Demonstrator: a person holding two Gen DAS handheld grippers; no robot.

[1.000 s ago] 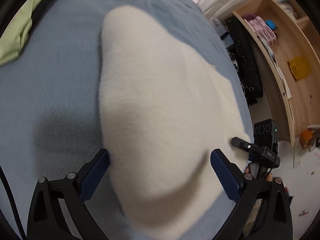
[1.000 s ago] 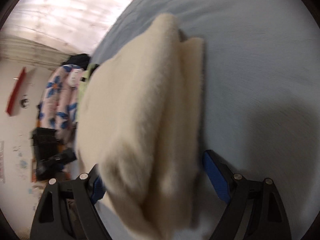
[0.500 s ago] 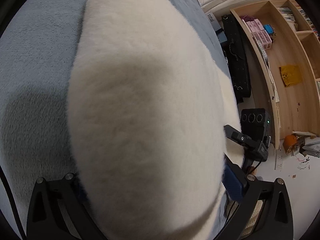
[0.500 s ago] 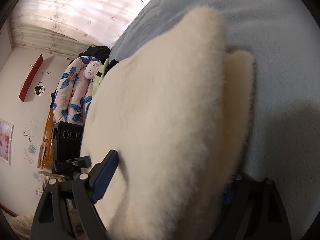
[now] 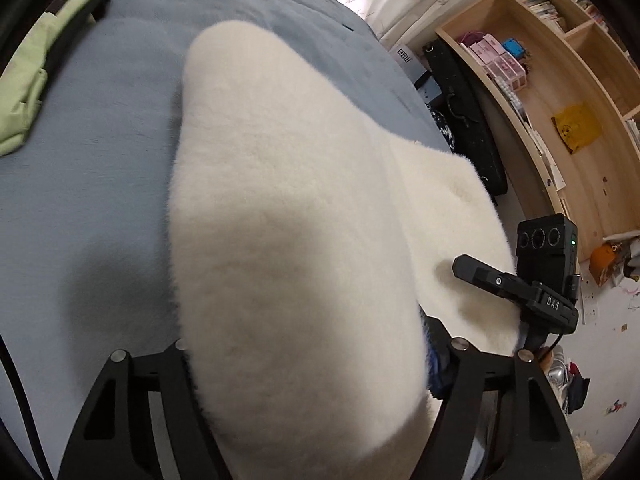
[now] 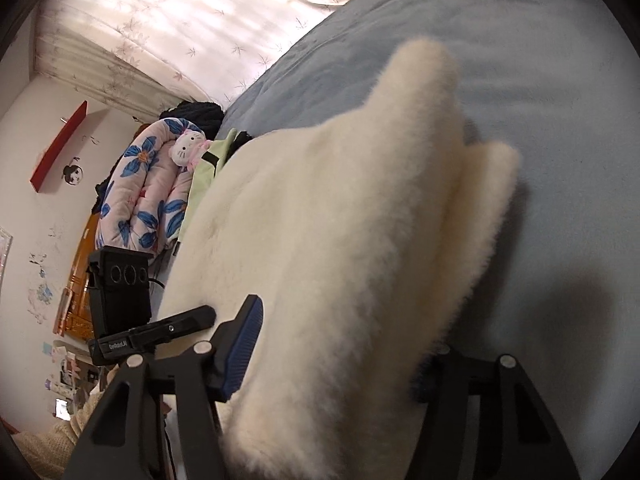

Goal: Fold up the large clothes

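Since a second ago both the left gripper (image 5: pixel 308 364) and right gripper (image 6: pixel 332 364) have closed in around the cream fleece garment (image 5: pixel 288 216), now bunched between their jaws above the blue bed (image 5: pixel 88 168), apparently mid-fold.

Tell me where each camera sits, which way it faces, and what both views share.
Left wrist: on the left gripper, looking along its fingers over the cream garment on the blue bed, toward the shelves; the right gripper shows at right.
Right wrist: on the right gripper, looking over the garment toward the curtain; the left gripper shows at left.
Shared: garment, bed, green cloth.
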